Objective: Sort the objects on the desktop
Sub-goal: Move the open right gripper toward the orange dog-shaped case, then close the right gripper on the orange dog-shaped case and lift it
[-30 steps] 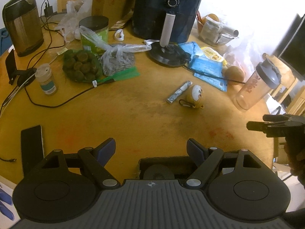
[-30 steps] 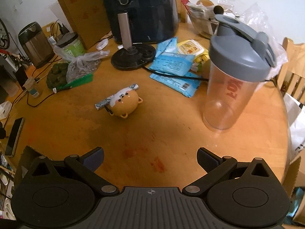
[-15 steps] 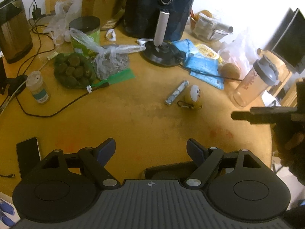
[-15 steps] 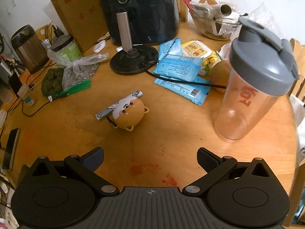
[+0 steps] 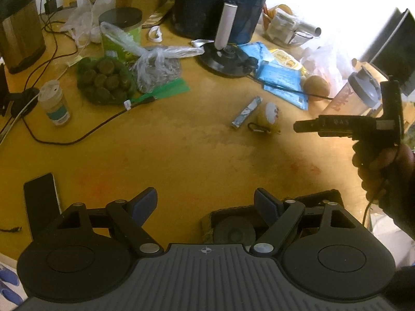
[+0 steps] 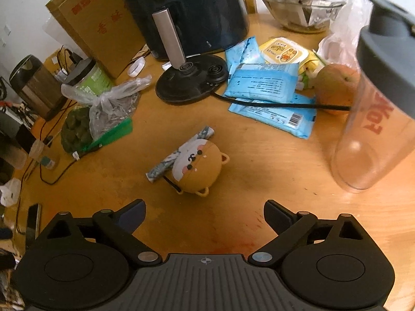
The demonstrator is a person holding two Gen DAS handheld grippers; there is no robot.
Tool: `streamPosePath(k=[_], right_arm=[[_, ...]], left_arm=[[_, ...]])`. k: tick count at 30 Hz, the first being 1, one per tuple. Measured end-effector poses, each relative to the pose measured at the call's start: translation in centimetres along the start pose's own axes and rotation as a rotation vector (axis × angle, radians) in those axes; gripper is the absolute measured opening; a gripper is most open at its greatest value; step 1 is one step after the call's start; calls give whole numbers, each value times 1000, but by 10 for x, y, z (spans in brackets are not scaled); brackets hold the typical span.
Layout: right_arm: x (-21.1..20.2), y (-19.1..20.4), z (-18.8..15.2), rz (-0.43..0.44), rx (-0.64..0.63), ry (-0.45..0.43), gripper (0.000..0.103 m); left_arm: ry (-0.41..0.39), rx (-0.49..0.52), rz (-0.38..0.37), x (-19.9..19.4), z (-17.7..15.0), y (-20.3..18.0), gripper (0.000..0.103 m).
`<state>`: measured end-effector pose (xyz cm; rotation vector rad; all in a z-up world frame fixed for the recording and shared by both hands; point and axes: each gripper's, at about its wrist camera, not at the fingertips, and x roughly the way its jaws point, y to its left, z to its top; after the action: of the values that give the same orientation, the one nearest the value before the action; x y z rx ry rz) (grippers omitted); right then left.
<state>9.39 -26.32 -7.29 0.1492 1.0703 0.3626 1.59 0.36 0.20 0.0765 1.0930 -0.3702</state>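
Moved: my right gripper (image 6: 205,211) has come in closer over the dog charm (image 6: 195,165), which now sits larger and nearer its fingertips than a second ago; the shaker (image 6: 376,119) has slid off to the right edge of that view.
Right gripper: empty, jaws spread wide, having just narrowed a little with nothing between them; I read this as lining up on the charm.
Left gripper (image 5: 206,202): released, empty, hanging over bare table (image 5: 181,160) near the front edge, little shifted.
Meaning for task: sorting looks barely begun; I judge the charm the first pick.
Charm: on the table, touching the wrapped stick (image 6: 179,155) that lies behind it; a black loop trails from it.
Risk: the stick could be dragged along if I close on both.
Shaker: upright, grey lid on, looks empty.
Glass bowl (image 6: 303,13): far right, holds wrappers and a foil roll.
Green jar (image 6: 89,77): black lid on, contents hidden.
Clear bag (image 6: 111,111): knotted, dark bits inside.
Green bag (image 5: 103,80): round dark-green balls.
Box (image 5: 259,223): below the table edge under my left gripper; contents unclear.
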Motion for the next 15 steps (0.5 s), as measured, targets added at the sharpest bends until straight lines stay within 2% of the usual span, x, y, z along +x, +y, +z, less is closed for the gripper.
streamPosePath(k=[10, 15], right_arm=[[29, 0, 18, 26, 100, 19, 92], [42, 0, 26, 30, 147, 24, 86]], left_arm=[[19, -44, 26, -3, -10, 16, 82], [23, -72, 43, -5, -14, 23, 82]])
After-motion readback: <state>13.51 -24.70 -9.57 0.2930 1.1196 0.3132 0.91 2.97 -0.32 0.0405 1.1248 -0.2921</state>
